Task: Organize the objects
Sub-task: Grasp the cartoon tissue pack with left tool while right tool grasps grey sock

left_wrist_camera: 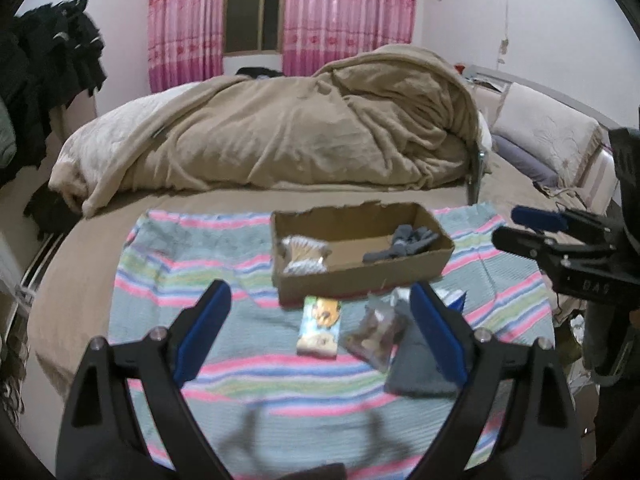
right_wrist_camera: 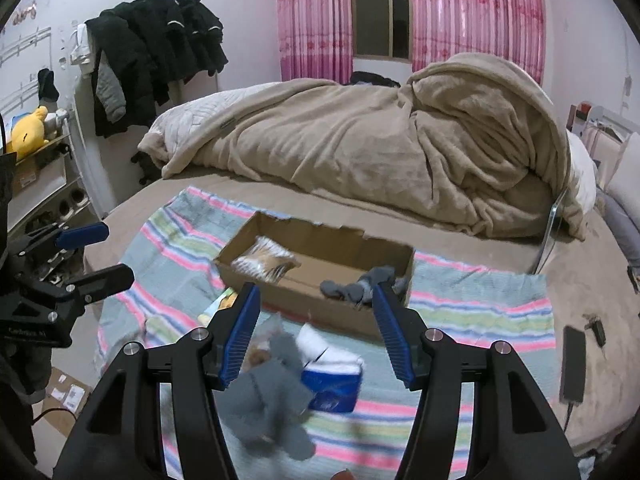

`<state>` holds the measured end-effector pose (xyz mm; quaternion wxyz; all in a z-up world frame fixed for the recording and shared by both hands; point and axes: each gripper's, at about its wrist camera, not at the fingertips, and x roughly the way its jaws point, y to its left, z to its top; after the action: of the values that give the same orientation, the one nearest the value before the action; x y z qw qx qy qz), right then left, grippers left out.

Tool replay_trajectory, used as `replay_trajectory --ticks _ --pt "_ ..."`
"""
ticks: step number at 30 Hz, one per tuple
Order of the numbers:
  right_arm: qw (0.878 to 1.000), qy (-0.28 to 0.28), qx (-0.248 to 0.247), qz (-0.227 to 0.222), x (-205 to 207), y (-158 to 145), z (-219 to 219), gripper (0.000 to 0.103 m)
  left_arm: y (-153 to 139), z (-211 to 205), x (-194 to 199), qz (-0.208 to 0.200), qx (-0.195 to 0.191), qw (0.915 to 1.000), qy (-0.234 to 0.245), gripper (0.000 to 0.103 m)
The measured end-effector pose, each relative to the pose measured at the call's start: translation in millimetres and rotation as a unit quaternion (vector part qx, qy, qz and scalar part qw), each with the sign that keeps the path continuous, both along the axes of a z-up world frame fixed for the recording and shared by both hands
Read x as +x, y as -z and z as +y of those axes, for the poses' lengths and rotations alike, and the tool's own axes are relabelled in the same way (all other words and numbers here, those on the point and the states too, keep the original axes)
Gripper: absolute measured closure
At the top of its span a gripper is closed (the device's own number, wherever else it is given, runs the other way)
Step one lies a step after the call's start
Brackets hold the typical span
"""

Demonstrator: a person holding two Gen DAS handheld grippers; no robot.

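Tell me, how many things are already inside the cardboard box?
2: a clear packet of cotton swabs at the left end of the cardboard box, and a grey cloth bundle at its right end. Smaller items could be hidden.

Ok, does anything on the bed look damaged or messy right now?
Yes. The cardboard box has a ragged, torn back edge. A grey cloth lies crumpled in front of it beside a blue-and-white pack, not in the box. Behind, the tan blanket is heaped up, not spread.
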<state>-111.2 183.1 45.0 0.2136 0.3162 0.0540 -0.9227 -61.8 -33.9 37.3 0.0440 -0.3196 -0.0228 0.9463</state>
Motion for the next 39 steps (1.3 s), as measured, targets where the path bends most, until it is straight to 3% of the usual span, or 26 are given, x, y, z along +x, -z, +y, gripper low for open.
replay_trajectory --ticks 14,28,39 --pt "0.998 -0.022 0.005 -0.066 6.5 51.1 -29.3 0.041 57.3 -23.4 18.8 -0.05 0.017 0.9979 -0.038 0.011" --pt "0.99 -0.043 0.036 -0.128 -13.7 104.2 -49.1 0.042 100.1 -25.2 -10.9 -0.096 0.017 0.9949 -0.025 0.011" --pt "0.984 -0.047 0.056 -0.163 -25.3 136.3 -55.5 0.042 117.2 -20.7 -33.5 -0.111 0.006 0.9937 -0.015 0.011"
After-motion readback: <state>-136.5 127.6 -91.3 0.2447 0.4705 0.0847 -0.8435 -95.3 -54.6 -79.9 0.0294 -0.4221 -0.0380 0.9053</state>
